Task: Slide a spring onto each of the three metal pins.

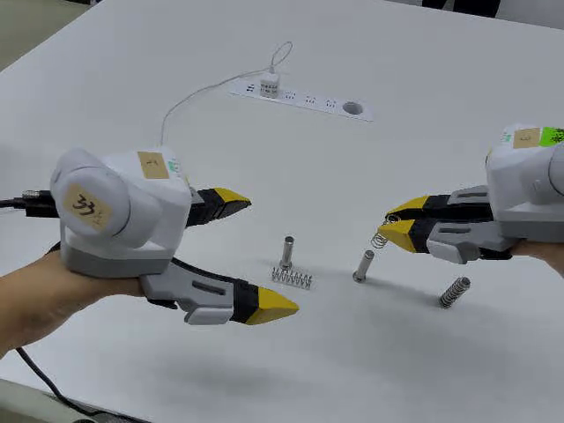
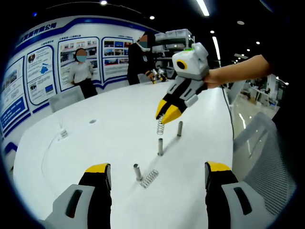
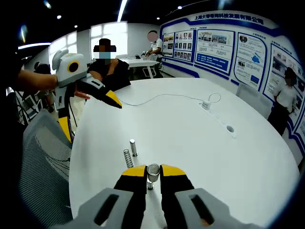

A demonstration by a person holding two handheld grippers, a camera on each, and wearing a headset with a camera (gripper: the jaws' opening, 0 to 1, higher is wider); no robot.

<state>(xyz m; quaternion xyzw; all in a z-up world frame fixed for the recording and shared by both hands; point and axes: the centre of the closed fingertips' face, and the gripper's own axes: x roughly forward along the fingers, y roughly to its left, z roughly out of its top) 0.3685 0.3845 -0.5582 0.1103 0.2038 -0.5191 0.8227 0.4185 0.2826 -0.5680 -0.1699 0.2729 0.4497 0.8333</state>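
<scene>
Three metal pins stand on the white table. The left pin [image 1: 287, 251] [image 2: 137, 171] [image 3: 133, 147] is bare, with a loose spring [image 1: 292, 278] [image 2: 149, 178] [image 3: 127, 158] lying beside its base. The middle pin [image 1: 363, 264] [image 2: 160, 146] is bare too. My right gripper [image 1: 395, 222] [image 3: 153, 172] [image 2: 167, 113] is shut on a spring [image 1: 379, 238] [image 3: 153, 171] [image 2: 160, 126], holding it just above the middle pin. The right pin [image 1: 455, 291] [image 2: 179, 129] appears to carry a spring. My left gripper [image 1: 260, 256] [image 2: 157, 169] hovers open near the left pin, holding nothing.
A white power strip [image 1: 300, 97] with a plug and a cable lies at the far side of the table [image 1: 264, 370]. In the gripper views, chairs stand at the table's edge and people stand in the room beyond.
</scene>
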